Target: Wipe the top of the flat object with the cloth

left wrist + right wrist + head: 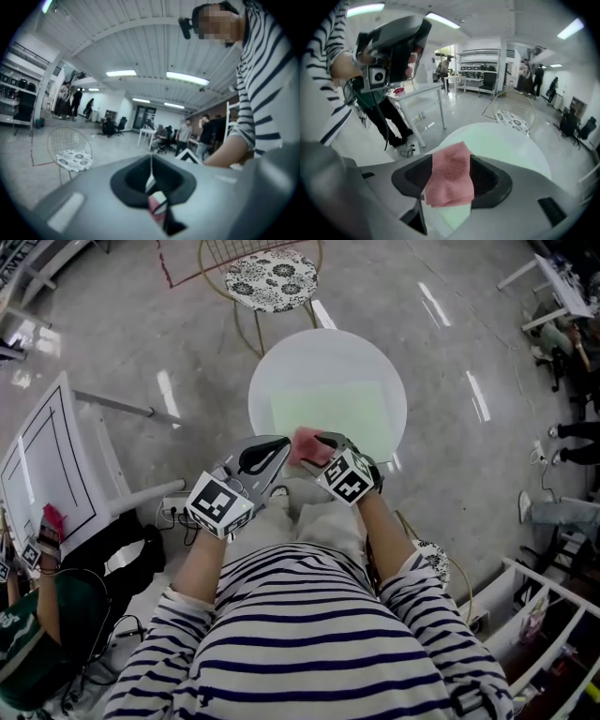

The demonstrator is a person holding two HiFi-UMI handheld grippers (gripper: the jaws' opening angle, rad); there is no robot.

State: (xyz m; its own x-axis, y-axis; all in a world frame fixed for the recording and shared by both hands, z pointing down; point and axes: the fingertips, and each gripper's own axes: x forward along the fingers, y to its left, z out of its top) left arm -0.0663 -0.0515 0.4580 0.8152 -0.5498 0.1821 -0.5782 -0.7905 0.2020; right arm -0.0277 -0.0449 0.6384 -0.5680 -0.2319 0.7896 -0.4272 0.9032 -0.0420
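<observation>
A pale green flat sheet (333, 409) lies on a round white table (375, 357). At the table's near edge a pink cloth (307, 446) sits between my two grippers. My right gripper (323, 454) is open, with the pink cloth (451, 173) lying loose between its spread jaws over the green sheet (497, 140). My left gripper (279, 452) is just left of the cloth and tilted upward. In its own view the left gripper (151, 176) has its jaws closed to a thin line with nothing gripped. From the right gripper view, the left gripper (391, 47) shows raised at the upper left.
A wire chair with a patterned cushion (272, 279) stands beyond the table. A white frame table (47, 465) and cables (173, 507) are at the left, where another person's hand (47, 535) holds a pink cloth. People's feet (562, 512) and white racks are at the right.
</observation>
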